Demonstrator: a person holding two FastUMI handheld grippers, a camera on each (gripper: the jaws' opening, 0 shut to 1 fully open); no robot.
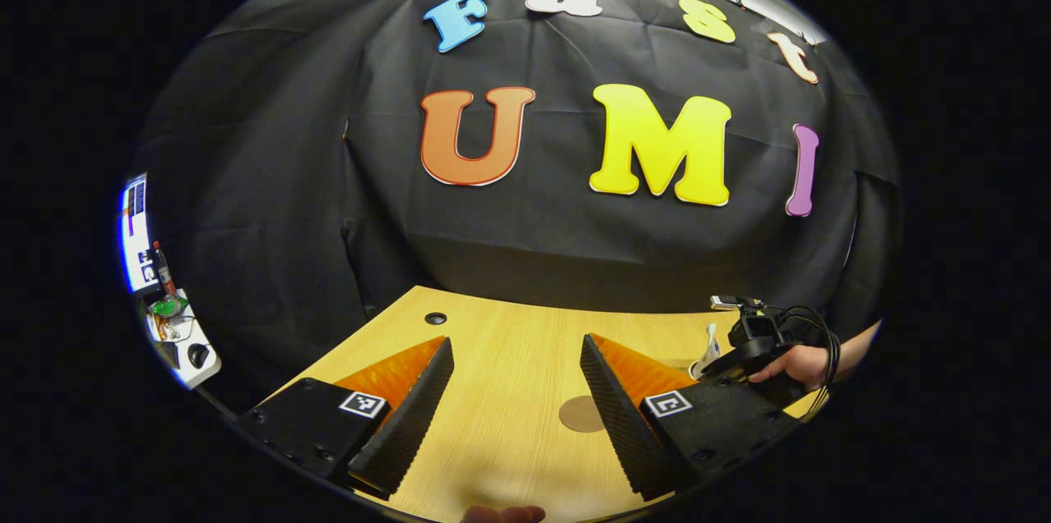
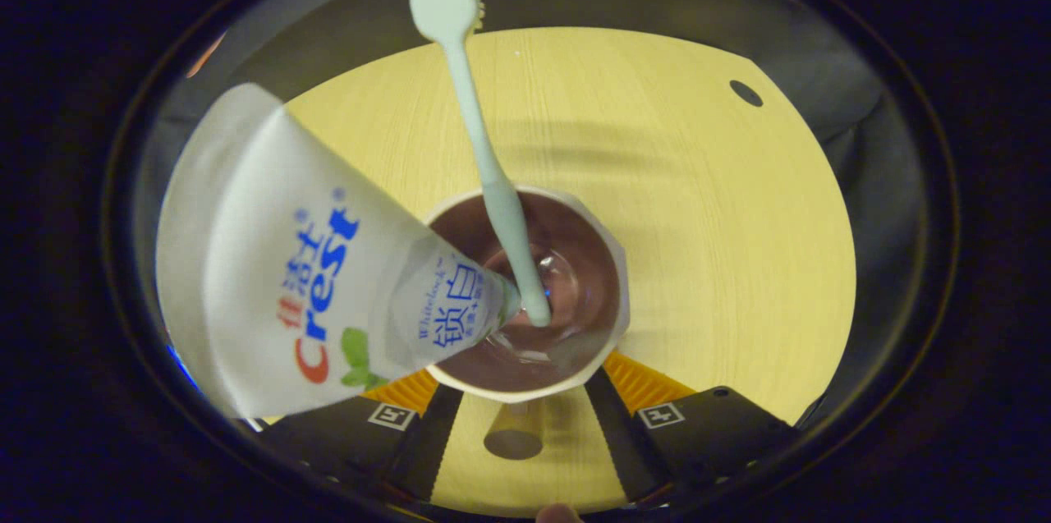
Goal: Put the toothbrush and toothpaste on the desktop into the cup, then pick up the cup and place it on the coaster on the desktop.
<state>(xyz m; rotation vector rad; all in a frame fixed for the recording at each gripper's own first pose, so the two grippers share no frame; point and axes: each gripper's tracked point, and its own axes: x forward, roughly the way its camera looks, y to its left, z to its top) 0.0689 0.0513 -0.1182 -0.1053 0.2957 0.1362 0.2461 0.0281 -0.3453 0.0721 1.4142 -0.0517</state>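
Observation:
The cup [image 2: 575, 215], pale outside and dark brown inside, is seen from above in the right gripper view. A pale toothbrush [image 2: 484, 153] stands in it, head up, and a white toothpaste tube [image 2: 287, 260] leans out to the left. My right gripper [image 2: 525, 385] is shut on the cup, one finger on each side of its near wall. In the left gripper view my left gripper [image 1: 516, 342] stands open over the wooden table [image 1: 509, 433], and the round brown coaster [image 1: 581, 414] lies just beyond its right finger. Farther right, a hand holds the right gripper [image 1: 759, 338].
The tabletop has a small dark round hole [image 1: 435, 318] near its back left corner, also seen as a hole [image 2: 745, 93] in the right gripper view. A side bench with small items [image 1: 176, 334] stands off the table's left edge. The booth's black cloth closes the back.

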